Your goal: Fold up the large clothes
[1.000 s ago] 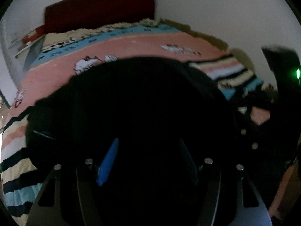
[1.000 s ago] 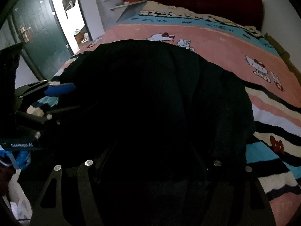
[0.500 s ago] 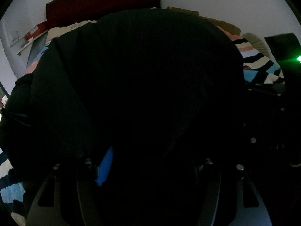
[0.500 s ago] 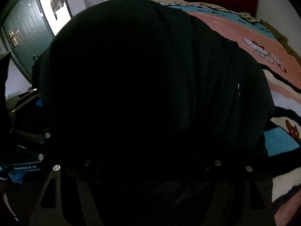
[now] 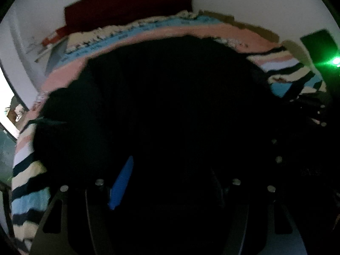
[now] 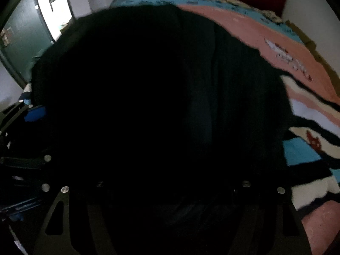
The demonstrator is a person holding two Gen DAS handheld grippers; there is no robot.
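Left wrist view: a black garment (image 5: 170, 110) is spread over the striped blanket (image 5: 27, 182) on the bed.

One blue pad (image 5: 122, 182) of the left tongs (image 5: 170, 182) is seen against the dark cloth. Whether the left tongs or the right tongs (image 6: 170, 191) are clenched on the garment cannot be told; both are swallowed by blackness. A red headboard (image 5: 127, 6) is seen behind.

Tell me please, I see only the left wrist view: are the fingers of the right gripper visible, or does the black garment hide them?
Observer: In the right wrist view the black garment lies over the right gripper; its fingers are hidden, so I cannot tell the grip.
Operator: What is on the bed just right of the garment?
Observer: A small red cartoon figure on the striped blanket, close beside the garment's right edge.
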